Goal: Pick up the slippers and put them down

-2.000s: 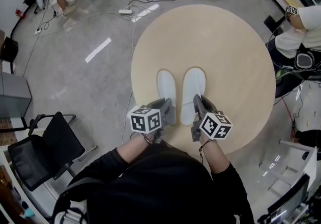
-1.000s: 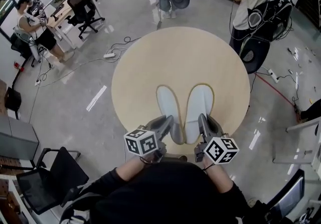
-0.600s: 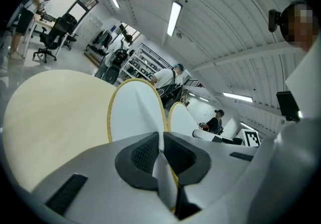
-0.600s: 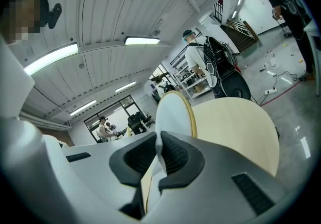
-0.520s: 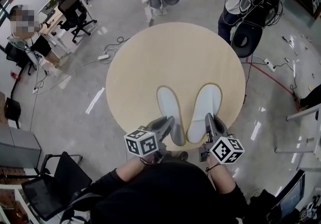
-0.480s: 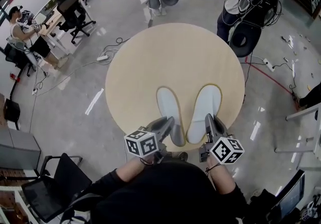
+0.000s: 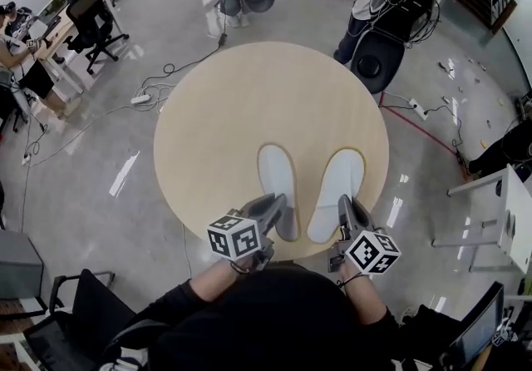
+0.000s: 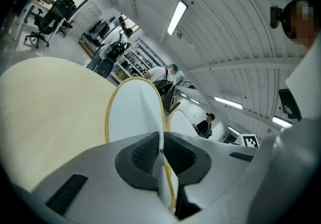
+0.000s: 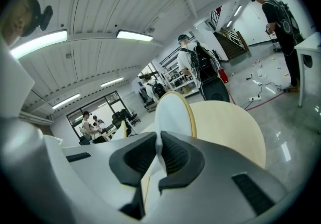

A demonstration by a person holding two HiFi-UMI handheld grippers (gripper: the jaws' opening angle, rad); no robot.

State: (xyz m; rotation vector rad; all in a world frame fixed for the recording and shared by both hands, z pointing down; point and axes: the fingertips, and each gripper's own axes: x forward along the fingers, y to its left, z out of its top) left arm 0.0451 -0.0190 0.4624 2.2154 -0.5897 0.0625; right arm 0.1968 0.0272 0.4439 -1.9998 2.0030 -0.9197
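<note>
A: Where are the left slipper (image 7: 277,182) and the right slipper (image 7: 336,195)?
B: Side by side on the round table (image 7: 249,103), toward its near edge.
A: Jaws?
B: The left gripper (image 7: 277,210) pinches the left slipper's near end; the right gripper (image 7: 344,207) pinches the right slipper's near end.

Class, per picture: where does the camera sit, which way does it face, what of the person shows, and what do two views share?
Head view: on the person's head, facing steeply down at the table; dark sleeves, left claw and right claw show.
Left gripper view: on the left claw, looking along its jaws, shut on the left slipper.
Right gripper view: on the right claw, looking along its jaws, shut on the right slipper.
Shared: head and left gripper views show both slippers.
</note>
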